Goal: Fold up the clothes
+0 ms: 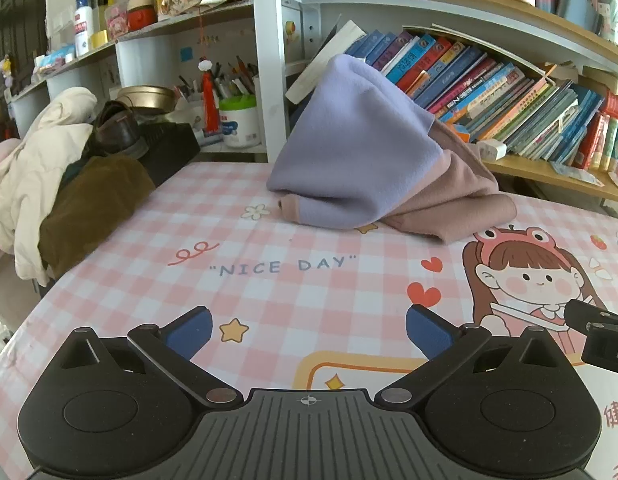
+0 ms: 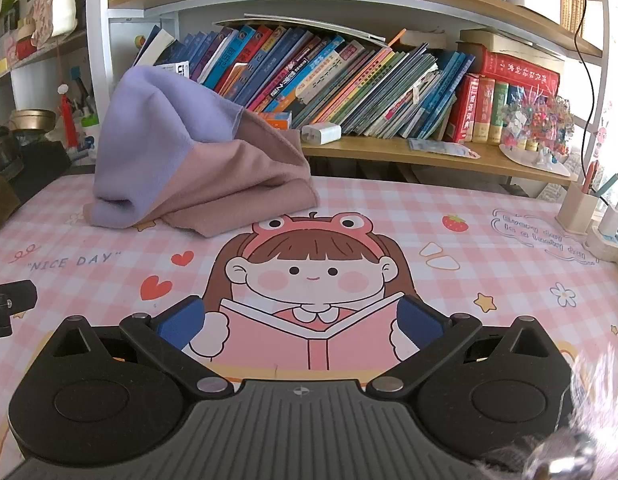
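A lilac and dusty-pink garment (image 1: 361,160) lies bunched at the far edge of the table, its upper part leaning against the bookshelf; it also shows in the right wrist view, garment (image 2: 181,168). My left gripper (image 1: 309,332) hovers over the pink checked table mat (image 1: 269,288), well short of the garment, jaws wide apart with nothing between the blue pads (image 1: 189,330). My right gripper (image 2: 301,326) is open too, above the cartoon girl print, nothing held. Part of the right gripper's body (image 1: 601,332) shows at the right edge of the left wrist view.
A bookshelf (image 2: 389,152) full of books (image 1: 509,96) stands behind the table. A pile of cream and brown clothes (image 1: 49,184) and a shoe (image 1: 117,128) sit at the left. A pen cup (image 2: 577,208) and chargers stand at the far right.
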{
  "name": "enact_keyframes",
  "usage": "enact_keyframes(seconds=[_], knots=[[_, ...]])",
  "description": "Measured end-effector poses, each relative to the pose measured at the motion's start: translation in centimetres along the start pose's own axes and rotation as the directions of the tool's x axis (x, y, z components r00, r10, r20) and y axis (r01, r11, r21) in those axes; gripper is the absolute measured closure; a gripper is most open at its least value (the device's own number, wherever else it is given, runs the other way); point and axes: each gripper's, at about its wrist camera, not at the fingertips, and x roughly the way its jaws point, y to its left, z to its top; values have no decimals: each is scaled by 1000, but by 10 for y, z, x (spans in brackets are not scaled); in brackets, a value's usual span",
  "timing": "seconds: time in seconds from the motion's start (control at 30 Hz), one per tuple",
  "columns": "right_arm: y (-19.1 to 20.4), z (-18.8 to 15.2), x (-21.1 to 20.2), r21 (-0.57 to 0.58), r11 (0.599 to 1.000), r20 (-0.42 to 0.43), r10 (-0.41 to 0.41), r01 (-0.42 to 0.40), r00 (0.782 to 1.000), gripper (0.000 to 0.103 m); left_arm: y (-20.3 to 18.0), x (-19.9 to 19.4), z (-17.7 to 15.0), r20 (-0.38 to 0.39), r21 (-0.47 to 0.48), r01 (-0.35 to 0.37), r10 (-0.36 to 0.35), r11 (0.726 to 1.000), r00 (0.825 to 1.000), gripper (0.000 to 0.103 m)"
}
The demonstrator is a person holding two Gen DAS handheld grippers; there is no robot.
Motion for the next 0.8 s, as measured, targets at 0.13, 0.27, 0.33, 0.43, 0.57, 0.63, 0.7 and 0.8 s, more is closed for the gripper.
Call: enact_keyframes(seconds=[0.13,0.27,0.33,0.43,0.57,0.63,0.7,0.8], knots=[[0,0,0,0,1000,-2,0,0,1000,0,0,1,1,-4,-1,-3,3,1000,1000,0],[0,0,1,0,1000,-4,-1,1,1000,0,-1,1,1,-6,0,-3,3,1000,1000,0],[0,0,1,0,1000,-5,-1,1,1000,0,-1,1,1,-9,1,-6,6,1000,1000,0],[0,0,1,0,1000,-6,-1,1,1000,0,-1,2,1,-11,1,-8,8,1000,1000,0],[0,-1,2,1,1000,-9,-1,1,1000,0,-2,2,1,-13,1,-8,8,1000,1000,0],[0,-1,2,2,1000,-10,-1,1,1000,0,-2,3,1,-14,2,-8,8,1000,1000,0],[0,-1,2,3,1000,-11,-1,1,1000,0,-1,3,1,-15,1,-8,8,1000,1000,0],[0,-1,2,4,1000,-13,-1,1,1000,0,-1,3,0,-21,1,-8,8,1000,1000,0]])
